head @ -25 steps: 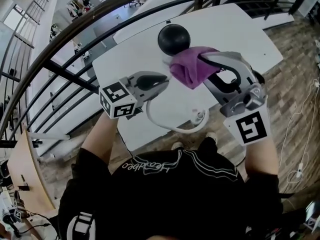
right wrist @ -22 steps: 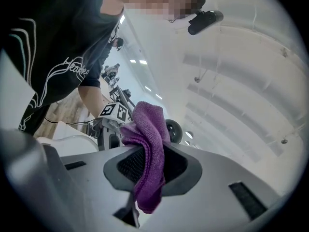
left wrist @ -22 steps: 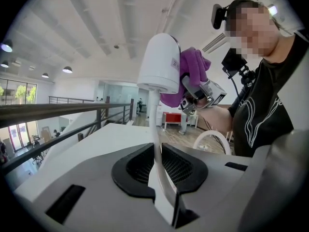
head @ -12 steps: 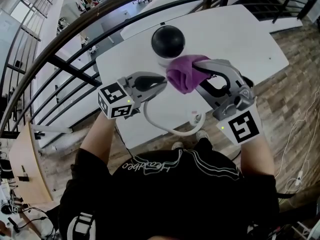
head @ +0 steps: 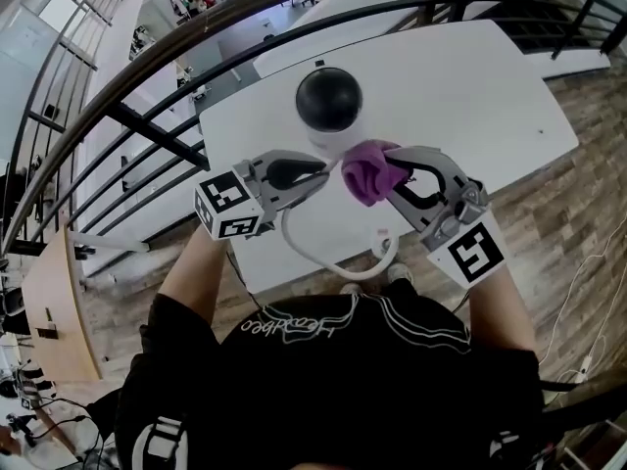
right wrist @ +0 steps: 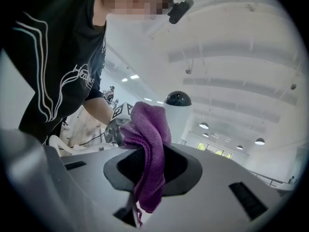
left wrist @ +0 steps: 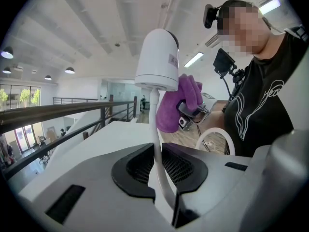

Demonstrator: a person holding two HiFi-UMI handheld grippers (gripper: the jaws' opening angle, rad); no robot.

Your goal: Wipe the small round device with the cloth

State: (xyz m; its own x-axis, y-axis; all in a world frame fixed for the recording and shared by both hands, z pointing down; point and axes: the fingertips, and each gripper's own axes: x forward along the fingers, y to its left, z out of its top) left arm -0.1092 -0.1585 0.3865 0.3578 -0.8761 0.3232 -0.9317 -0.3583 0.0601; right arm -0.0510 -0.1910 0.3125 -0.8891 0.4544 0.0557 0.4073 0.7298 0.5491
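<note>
While the left gripper pinches the white cable just under the small round device, its jaws are closed on that cable from either side. The device is a white body with a black dome on top. In the left gripper view the cable rises straight from the jaws into the base of the device. On the person's side of the device the cable runs on in a loose loop over the white worktop.

The right gripper is on the other side of the device from the left one, its jaws clamped on a bunched purple cloth. A fold of the cloth hangs down between those jaws. The bulk of the cloth sits right at the lower side of the device, beside its white body. Whether it actually presses on the device I cannot tell. Beyond the device, a dark railing runs past the worktop's far edge.
</note>
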